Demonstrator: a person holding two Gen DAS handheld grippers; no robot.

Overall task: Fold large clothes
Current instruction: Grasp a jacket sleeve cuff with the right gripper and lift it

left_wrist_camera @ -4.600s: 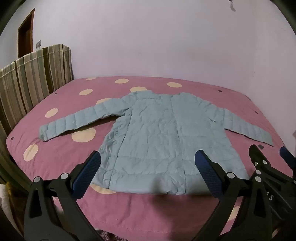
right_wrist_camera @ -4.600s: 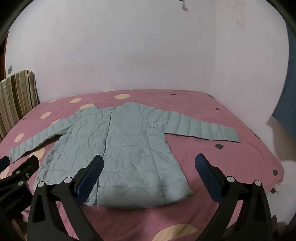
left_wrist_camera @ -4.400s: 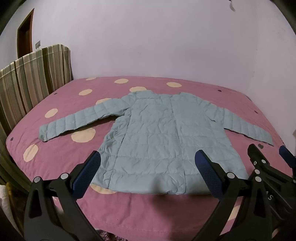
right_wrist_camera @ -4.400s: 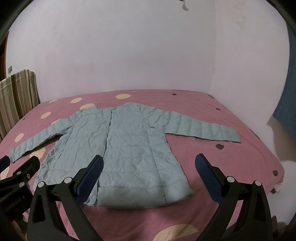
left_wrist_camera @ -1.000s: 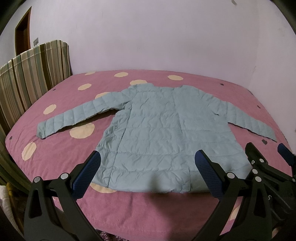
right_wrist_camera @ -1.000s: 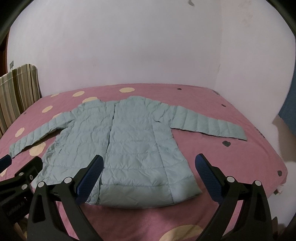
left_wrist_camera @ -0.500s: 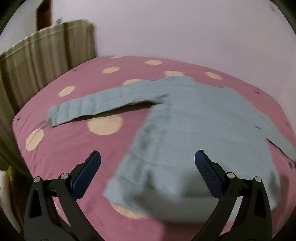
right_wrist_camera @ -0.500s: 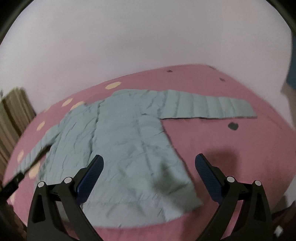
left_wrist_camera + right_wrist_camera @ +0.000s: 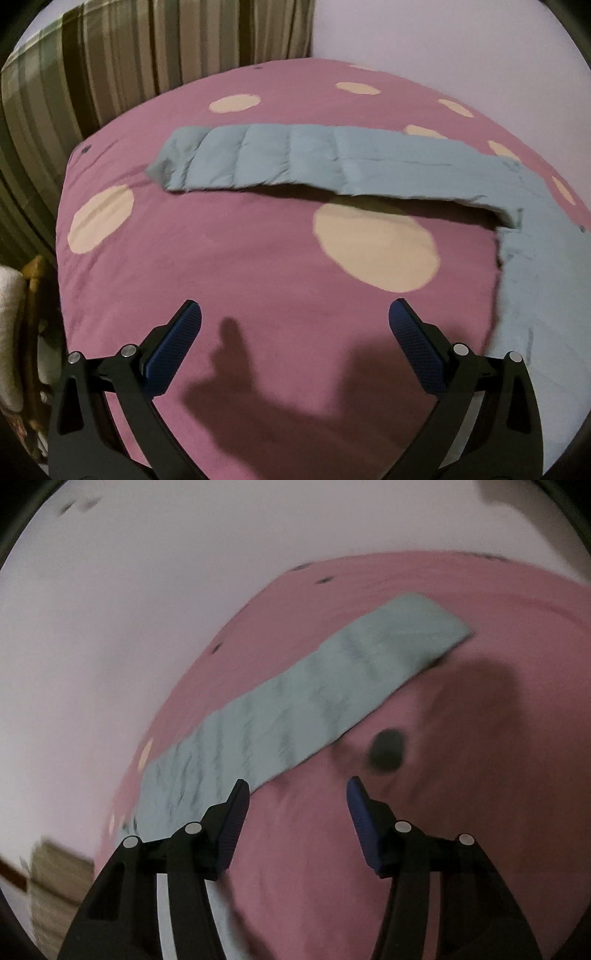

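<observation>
Left wrist: open left claw (image 9: 293, 334) above bedspread (image 9: 258, 258), near jacket sleeve (image 9: 295, 158).

The jacket (image 9: 535, 258) runs off the frame's right edge; the right-wrist view is motion-blurred.

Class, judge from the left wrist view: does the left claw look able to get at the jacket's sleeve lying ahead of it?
Probably yes: the left claw is open and empty, and only bare bedspread lies between it and the sleeve.

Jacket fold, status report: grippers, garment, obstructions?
Left gripper open, empty, above bedspread. Right gripper jaws just closing, nothing between them. Pale blue puffer jacket flat, unfolded, sleeves outstretched. Nothing in the way.
</observation>
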